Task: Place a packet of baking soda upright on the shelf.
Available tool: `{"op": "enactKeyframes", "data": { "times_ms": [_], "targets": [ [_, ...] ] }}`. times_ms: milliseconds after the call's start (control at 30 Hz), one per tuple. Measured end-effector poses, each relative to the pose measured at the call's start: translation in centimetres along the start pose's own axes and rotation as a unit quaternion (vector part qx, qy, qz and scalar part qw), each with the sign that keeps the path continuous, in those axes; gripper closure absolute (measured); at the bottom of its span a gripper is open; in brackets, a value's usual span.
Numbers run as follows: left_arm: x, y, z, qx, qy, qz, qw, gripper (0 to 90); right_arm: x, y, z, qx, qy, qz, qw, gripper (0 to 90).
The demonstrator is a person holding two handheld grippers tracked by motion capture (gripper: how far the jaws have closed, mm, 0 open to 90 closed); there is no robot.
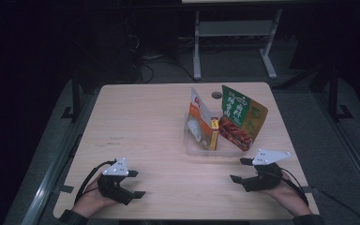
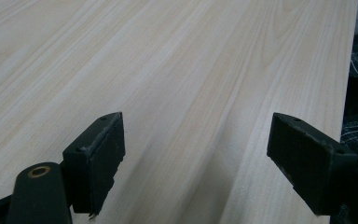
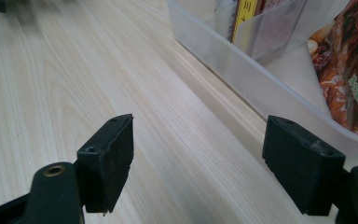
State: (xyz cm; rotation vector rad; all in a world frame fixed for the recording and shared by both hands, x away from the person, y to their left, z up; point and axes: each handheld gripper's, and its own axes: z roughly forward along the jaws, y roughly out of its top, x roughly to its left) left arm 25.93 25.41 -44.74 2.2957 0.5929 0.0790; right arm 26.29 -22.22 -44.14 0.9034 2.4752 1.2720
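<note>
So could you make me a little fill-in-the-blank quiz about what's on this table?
1. The food packets stand inside a clear plastic ____ on the wooden table.
2. Between the white packet and the green packet stands a slim ____ box.
3. Both the left gripper and the right gripper have their jaws ____, with nothing between them.

Missing words: bin; yellow; open
</note>
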Motion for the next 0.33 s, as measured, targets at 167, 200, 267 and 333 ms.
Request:
{"op": "enactKeyframes", "data": {
  "times_ms": [167,200,267,333],
  "targets": [
    [0.01,0.05,0.00,-0.002,0.000,0.002,1.0000,18.7,-0.03,0.05,-0.01,-0.002,-0.001,0.002,1.0000,24.3],
    [0.00,0.06,0.01,-0.002,0.000,0.003,1.0000,18.7,-0.05,0.06,-0.01,-0.003,-0.001,0.000,1.0000,24.3],
    [-0.03,0.08,0.04,-0.002,0.000,0.002,1.0000,18.7,-0.06,0.07,-0.01,-0.005,0.000,-0.002,1.0000,24.3],
    [-0.04,0.10,0.05,-0.003,-0.001,0.001,1.0000,18.7,-0.06,0.10,-0.03,-0.007,0.000,-0.002,1.0000,24.3]
  ]
}}
